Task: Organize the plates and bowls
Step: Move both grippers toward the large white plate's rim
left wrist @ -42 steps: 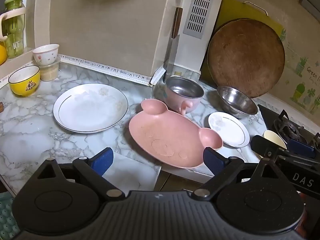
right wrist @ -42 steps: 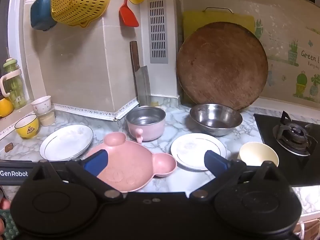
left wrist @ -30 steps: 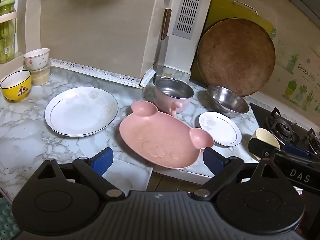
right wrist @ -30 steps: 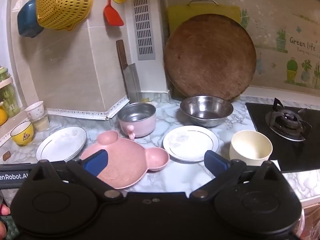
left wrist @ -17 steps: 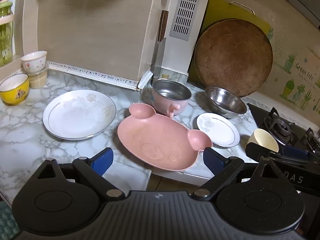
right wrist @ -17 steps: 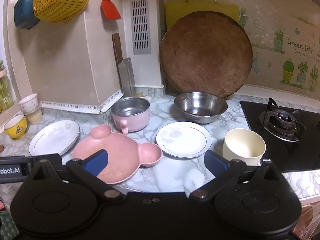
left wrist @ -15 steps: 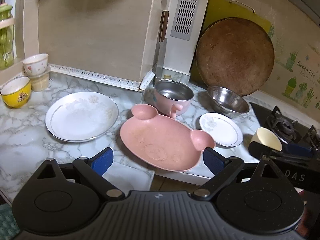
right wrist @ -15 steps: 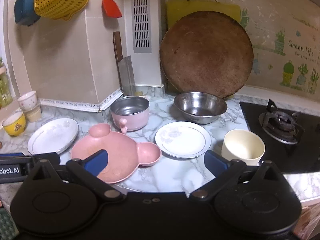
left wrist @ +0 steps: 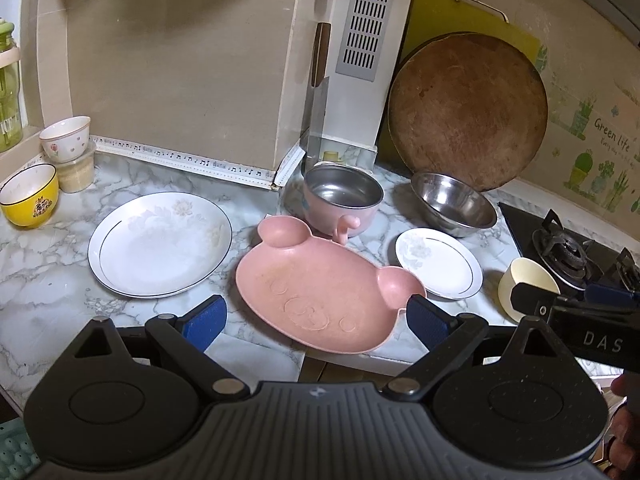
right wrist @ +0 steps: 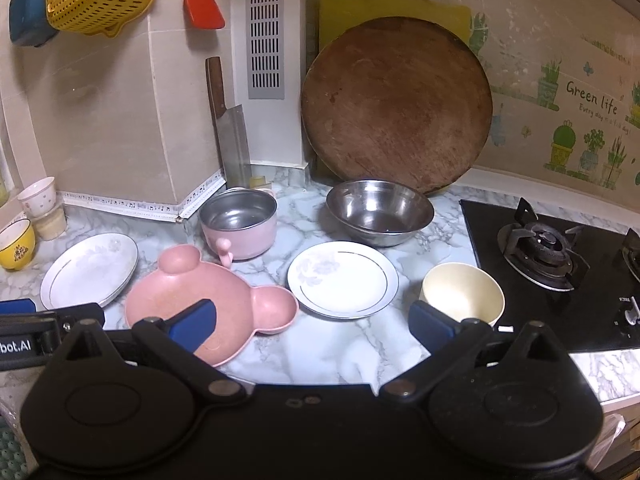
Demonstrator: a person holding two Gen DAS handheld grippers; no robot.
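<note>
Nothing is gripped yet; sorting has not begun, by my reading, and both tools are held back at the near edge of the worktop, sizing up the spread.

Dishes lie apart across the marble. At far left sits a yellow bowl, with a white cup behind it on a small tub. Next comes the big plate, then the pink plate with bear ears, its near rim jutting slightly over the worktop edge. Behind that stands the pink pot, and right of it the steel bowl. The small plate lies in front of the steel bowl, and the cream bowl stands at its right, just beside the stove.

The left gripper hovers low with its jaws spread wide, framing the pink plate's near rim without touching it. The right gripper is likewise wide and empty, its right finger close to the cream bowl.

Likely next: plates stacked by size, bowls nested. For the left, that means dropping one finger under the overhanging pink rim and pinching it. For the right, the cream bowl's wall is the nearest hold, taken over the rim. Glazed plates lying flat on marble offer little edge to catch.
</note>
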